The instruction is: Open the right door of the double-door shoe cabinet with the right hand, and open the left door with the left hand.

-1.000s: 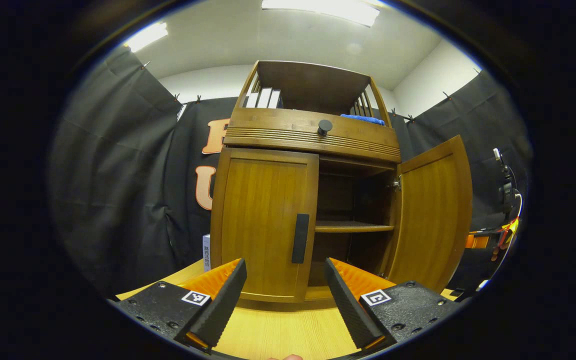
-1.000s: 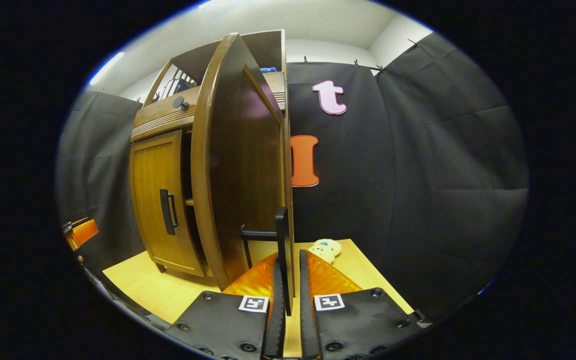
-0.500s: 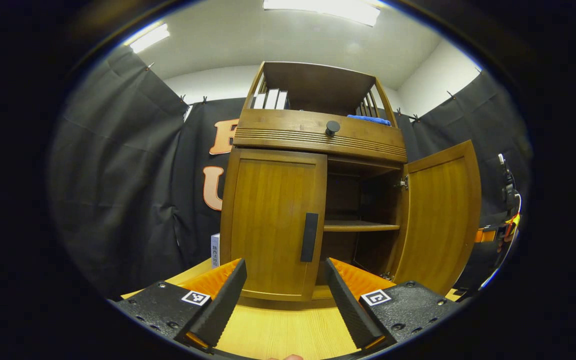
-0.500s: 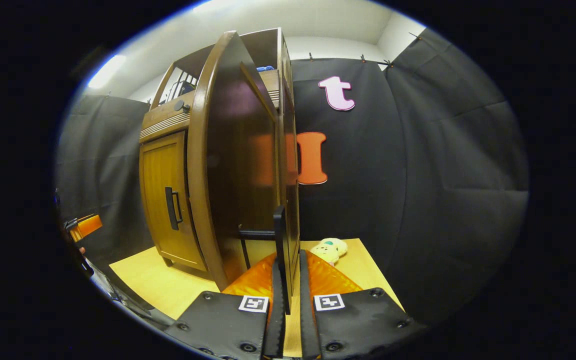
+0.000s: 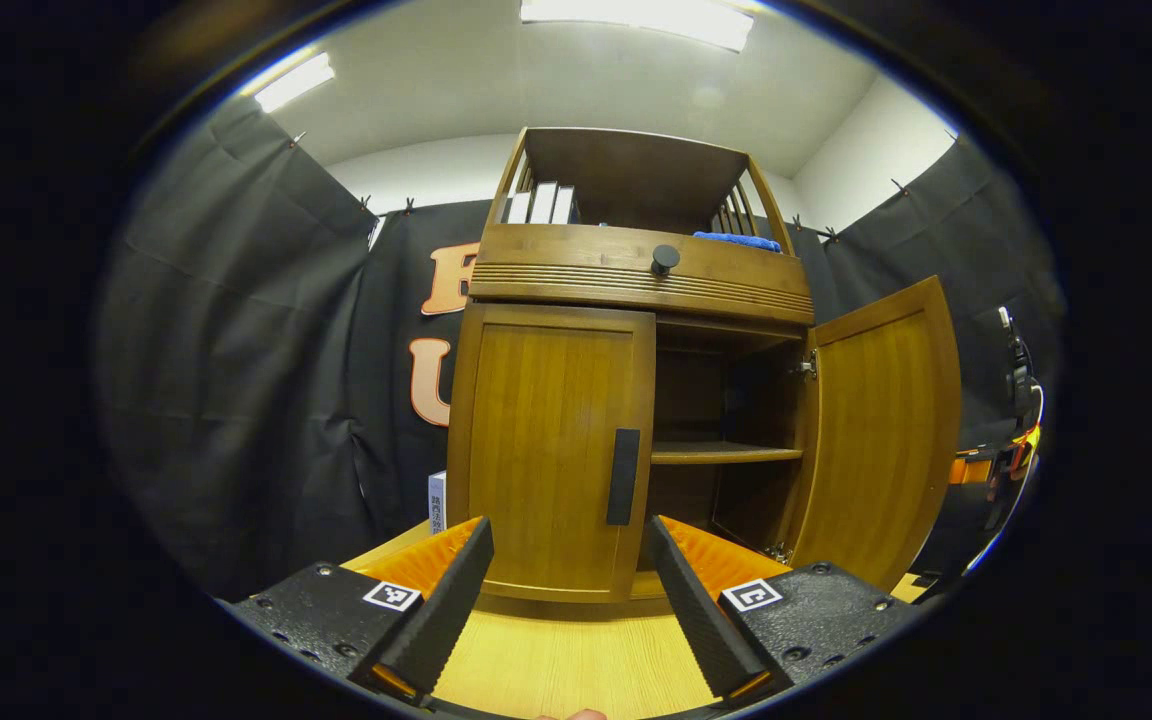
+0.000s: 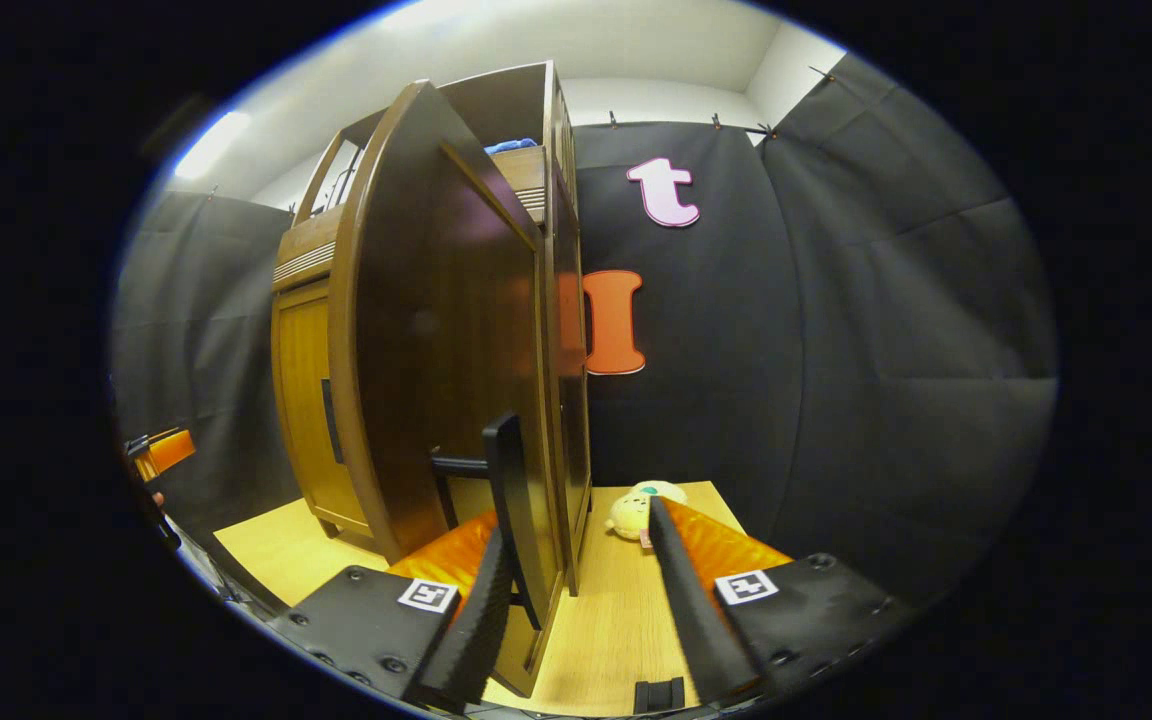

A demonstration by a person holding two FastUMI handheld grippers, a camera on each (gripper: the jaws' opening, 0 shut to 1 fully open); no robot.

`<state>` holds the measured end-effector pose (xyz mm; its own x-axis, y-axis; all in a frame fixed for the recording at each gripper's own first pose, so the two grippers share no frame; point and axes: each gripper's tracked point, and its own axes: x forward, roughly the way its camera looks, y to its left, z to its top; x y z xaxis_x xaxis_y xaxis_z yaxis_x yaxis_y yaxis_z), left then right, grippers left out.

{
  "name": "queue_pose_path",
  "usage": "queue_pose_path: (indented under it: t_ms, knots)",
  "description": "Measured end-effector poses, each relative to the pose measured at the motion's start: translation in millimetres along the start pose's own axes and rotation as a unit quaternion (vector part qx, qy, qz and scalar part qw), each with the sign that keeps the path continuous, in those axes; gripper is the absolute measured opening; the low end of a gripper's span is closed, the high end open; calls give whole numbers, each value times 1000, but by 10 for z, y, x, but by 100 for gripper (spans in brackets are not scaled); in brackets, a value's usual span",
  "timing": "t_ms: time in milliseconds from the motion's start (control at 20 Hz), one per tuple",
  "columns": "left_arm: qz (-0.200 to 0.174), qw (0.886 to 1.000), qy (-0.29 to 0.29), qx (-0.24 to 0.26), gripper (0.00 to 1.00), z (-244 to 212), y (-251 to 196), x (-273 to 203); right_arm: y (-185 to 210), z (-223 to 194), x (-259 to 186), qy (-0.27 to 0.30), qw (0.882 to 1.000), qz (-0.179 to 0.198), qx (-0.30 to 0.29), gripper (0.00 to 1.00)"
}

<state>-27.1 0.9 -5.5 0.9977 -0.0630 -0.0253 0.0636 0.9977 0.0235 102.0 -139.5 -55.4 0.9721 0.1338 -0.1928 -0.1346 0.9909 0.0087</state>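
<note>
The wooden shoe cabinet (image 5: pixel 636 275) stands on a yellow table. Its left door (image 5: pixel 551 440) is closed, with a dark vertical handle (image 5: pixel 623 477) at its inner edge. My left gripper (image 5: pixel 568 535) is open, in front of that door's lower part and short of the handle. The right door (image 5: pixel 881 430) is swung wide open, showing an inner shelf (image 5: pixel 721 453). In the right gripper view that door (image 6: pixel 436 340) is seen nearly edge-on. Its dark handle (image 6: pixel 506 470) sits just by the left finger of my right gripper (image 6: pixel 581 530), which is open and grips nothing.
A drawer knob (image 5: pixel 665 258), books (image 5: pixel 536 203) and a blue cloth (image 5: pixel 731 240) are on the cabinet's upper part. A white box (image 5: pixel 437 500) stands left of the cabinet. A small plush toy (image 6: pixel 636 510) lies on the table (image 6: pixel 616 620) behind the open door.
My right gripper has opened and let go of the right door's handle, which now lies left of its gap. The left gripper has stayed open and barely shifted.
</note>
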Motion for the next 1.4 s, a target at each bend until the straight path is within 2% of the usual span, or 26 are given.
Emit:
queue_pose_path:
  t_ms: [50, 100, 150, 350, 500, 600, 700, 750, 800, 850, 900, 950, 1150, 1400]
  knots:
    - [0, 1000, -1, 1, 95, 10, 2, -3, -6, -7, 17, 1, 1000, -3, 0, 72]
    - [0, 1000, -2, 1, 92, 8, 0, -4, -14, -17, 0, 0, 1000, -6, -1, 83]
    - [-1, 1000, -2, 2, 92, 11, -2, 1, -29, -21, -8, 0, 1000, -11, -4, 73]
    - [-1, 1000, -3, 1, 92, 4, 7, 6, -28, -23, -47, -2, 1000, -22, -4, 84]
    - [1, 1000, -3, 0, 92, -2, 20, 22, -63, -64, -155, 1, 999, -36, -7, 84]
    - [0, 1000, 0, -2, 95, -26, 17, 44, -166, -91, -289, 1, 998, -61, -8, 84]
    - [-4, 1000, 1, -6, 92, -38, -13, 72, -292, -91, -458, -4, 996, -91, -4, 84]
    - [-6, 1000, 2, -7, 92, -46, -21, 84, -314, -63, -541, -11, 995, -100, 0, 91]
    - [-8, 1000, 2, -8, 92, -52, -36, 106, -307, -43, -618, -18, 995, -103, 6, 92]
    - [-13, 1000, 4, -8, 92, -60, -62, 123, -443, -153, -830, -23, 994, -109, 9, 85]
    - [-17, 1000, 5, -7, 95, -68, -87, 142, -447, -149, -892, -25, 993, -114, 10, 100]
    - [-21, 1000, 6, -7, 95, -71, -118, 161, -448, -145, -936, -25, 993, -118, 8, 94]
    - [-42, 999, 12, -8, 92, -73, -251, 253, -333, -158, -1117, -8, 991, -128, 20, 95]
    - [-74, 997, -12, 2, 93, 136, -444, 523, -2, -46, -1297, -24, 991, -128, 22, 96]
